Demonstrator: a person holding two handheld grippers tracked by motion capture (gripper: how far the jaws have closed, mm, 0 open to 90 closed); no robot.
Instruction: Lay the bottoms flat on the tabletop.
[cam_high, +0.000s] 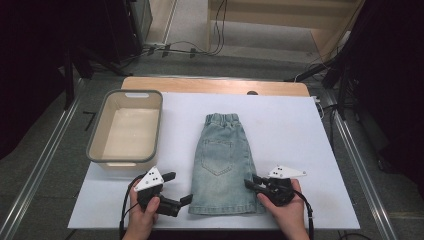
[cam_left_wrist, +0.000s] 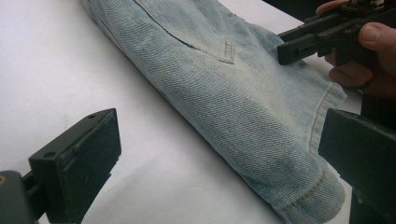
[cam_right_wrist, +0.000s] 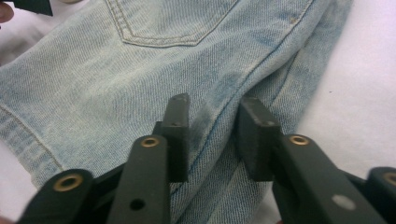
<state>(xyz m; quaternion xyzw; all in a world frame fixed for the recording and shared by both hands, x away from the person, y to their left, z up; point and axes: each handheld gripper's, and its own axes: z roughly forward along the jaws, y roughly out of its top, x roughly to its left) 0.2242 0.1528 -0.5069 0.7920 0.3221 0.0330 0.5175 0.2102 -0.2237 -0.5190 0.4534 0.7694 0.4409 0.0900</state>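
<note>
- A light-wash denim skirt (cam_high: 226, 165) lies flat on the white table cover (cam_high: 295, 150), waistband at 12 o'clock and hem at 6 o'clock, near the table's middle.
- The right gripper (cam_high: 252, 184) sits at the skirt's 4 o'clock edge. In the right gripper view its jaws are narrowed on either side of a ridge of denim along the side seam (cam_right_wrist: 219, 126); I cannot tell whether the pads truly pinch it yet.
- The left gripper (cam_high: 181, 188) waits at the skirt's 7 o'clock corner, jaws spread wide and holding nothing, the hem corner (cam_left_wrist: 308, 196) lying between them.
- Risk: the right jaws may catch the top layer alone, so a lift would peel the skirt open rather than fold it.
- Risk: a shallow bite on the thick seam could slip out under the cloth's weight.
- Risk: if the left gripper closes off the corner, the two sides will rise unevenly and the fold will skew.
- An empty beige bin (cam_high: 127, 127) stands well apart at 10 o'clock.
</note>
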